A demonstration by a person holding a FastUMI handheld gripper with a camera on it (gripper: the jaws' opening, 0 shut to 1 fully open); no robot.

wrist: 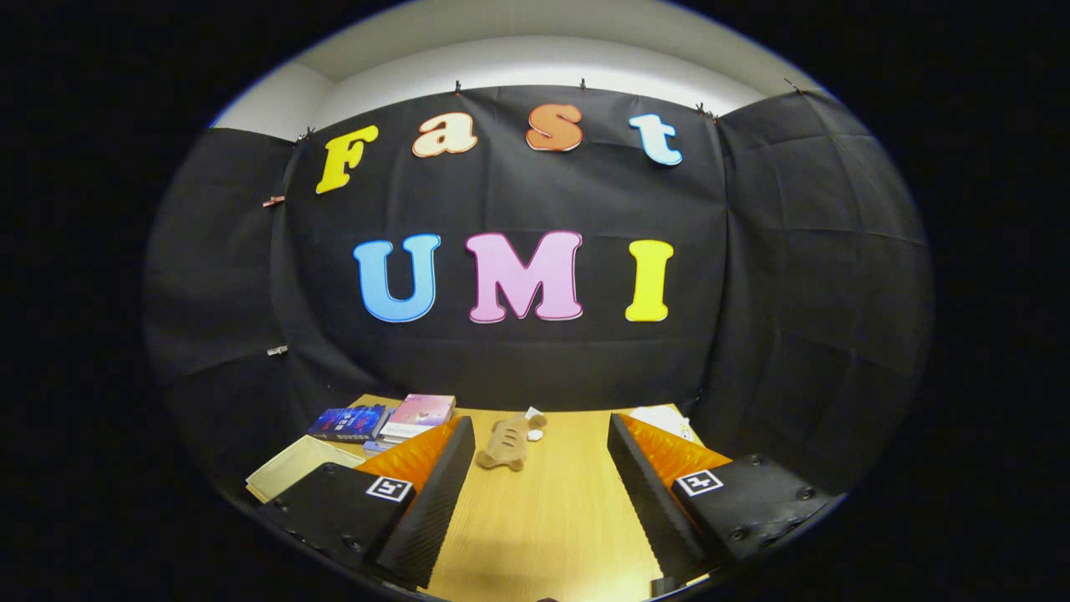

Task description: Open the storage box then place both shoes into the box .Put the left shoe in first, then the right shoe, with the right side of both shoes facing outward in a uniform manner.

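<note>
While spread, claw [539, 468] holds nothing.

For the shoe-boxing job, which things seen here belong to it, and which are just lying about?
Job:
- gripper, fingers open, nothing between them, above the table

Lying about:
- plush toy, beyond the fingers
- books
- yellow folder
- white item, partly hidden

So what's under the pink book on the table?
The pink book lies on top of a small stack of other books, beside a dark blue book, beyond the open gripper. Their covers are hidden, so I can't count them.
</note>
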